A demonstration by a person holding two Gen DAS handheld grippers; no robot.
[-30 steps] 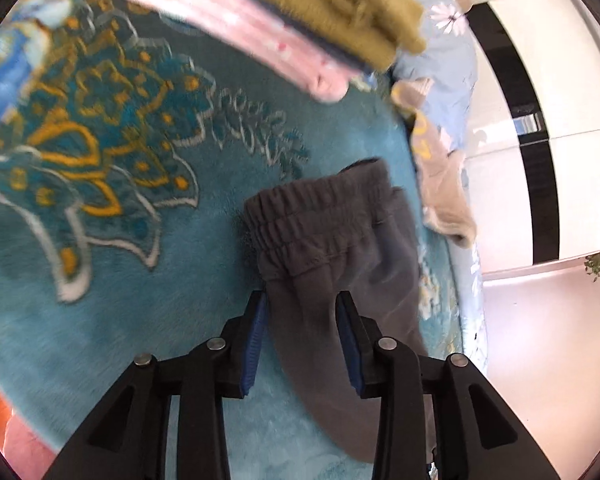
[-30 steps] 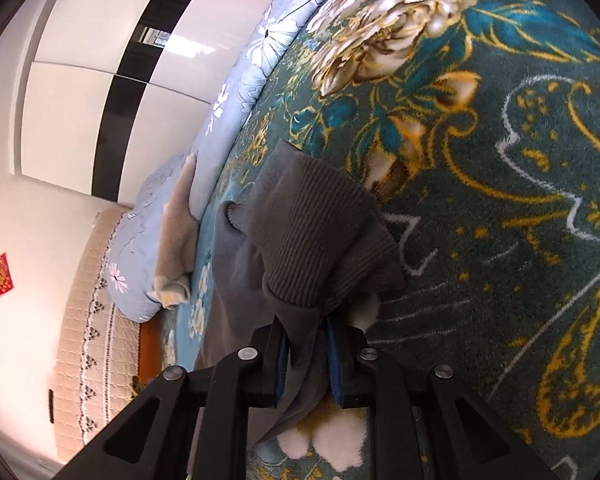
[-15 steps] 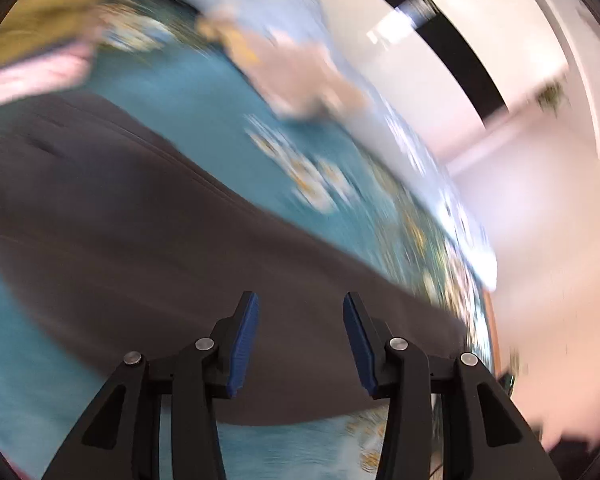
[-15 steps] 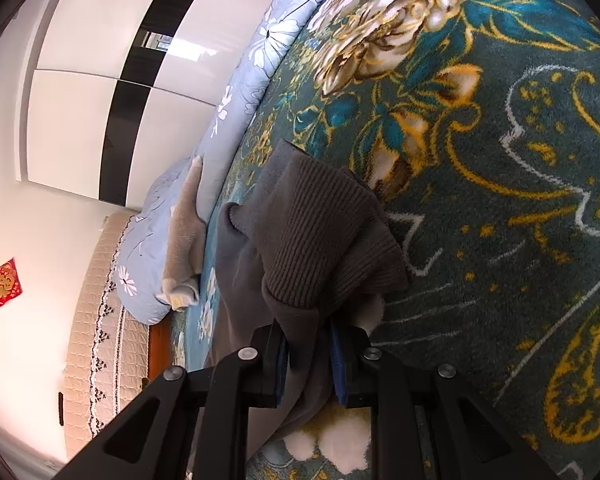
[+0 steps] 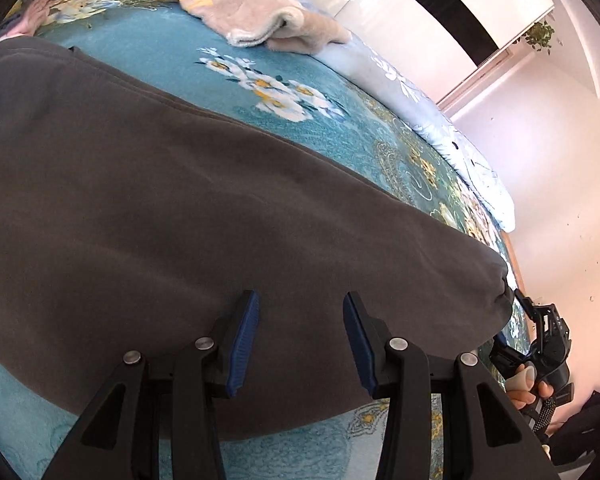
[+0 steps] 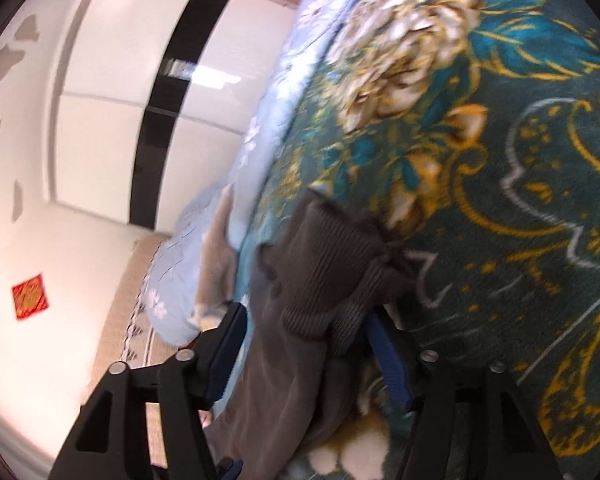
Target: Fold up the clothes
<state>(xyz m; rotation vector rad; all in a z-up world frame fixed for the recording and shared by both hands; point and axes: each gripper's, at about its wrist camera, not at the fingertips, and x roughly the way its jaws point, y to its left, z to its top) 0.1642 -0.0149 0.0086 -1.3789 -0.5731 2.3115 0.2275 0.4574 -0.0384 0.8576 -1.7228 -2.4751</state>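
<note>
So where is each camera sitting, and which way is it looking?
Left wrist: on the left gripper, looking along open fingers over the grey trousers on the teal blanket; person's right hand shows.
Right wrist: on the right gripper, open, looking over the trousers' ribbed cuff toward the wardrobe.
Shared: trousers, blanket.

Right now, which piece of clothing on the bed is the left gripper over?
The dark grey trousers, spread long across the teal blanket under the open left gripper. The beige fleece garment lies crumpled far off by the pillow.

Home bedroom — floral teal blanket (image 5: 324, 136) on bed, pillow (image 6: 172, 276), wardrobe doors (image 6: 112, 92).
</note>
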